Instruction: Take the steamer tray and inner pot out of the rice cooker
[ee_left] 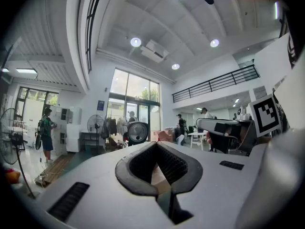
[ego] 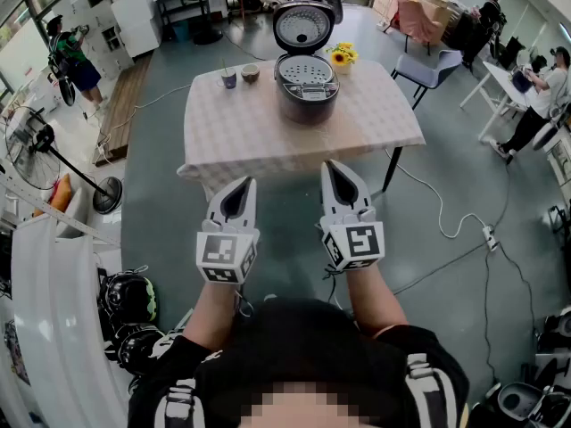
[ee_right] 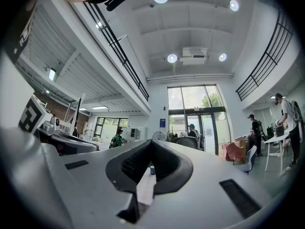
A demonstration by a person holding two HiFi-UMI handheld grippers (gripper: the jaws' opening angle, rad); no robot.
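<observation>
On the bench [ego: 241, 132], which is draped in a pale checked cloth, the rice cooker [ego: 308, 96] stands toward the far edge with its lid [ego: 303, 27] tipped back upright. The steamer tray [ego: 306, 69] sits in the cooker's mouth, a round perforated insert about level with the rim. The inner pot lies beneath it and cannot be seen. Left of the cooker stand a dark cup [ego: 229, 78] and a small bowl [ego: 250, 73], close together, and a bunch of sunflowers [ego: 342, 56] is just to its right.

Both pairs of tongs hang in the air on the near side of the bench, side by side and well apart from the cooker, pointing toward it. The left tongs [ego: 243, 185] are pressed together with nothing pinched — in the left gripper view the dark pads [ee_left: 143, 163] meet at the tip. The right tongs [ego: 335, 166] are likewise closed and empty — their pads [ee_right: 136, 163] also meet at the tip.

A grey chair [ego: 428, 65] stands off the bench's far right corner, and a white cable [ego: 446, 226] trails across the floor.
</observation>
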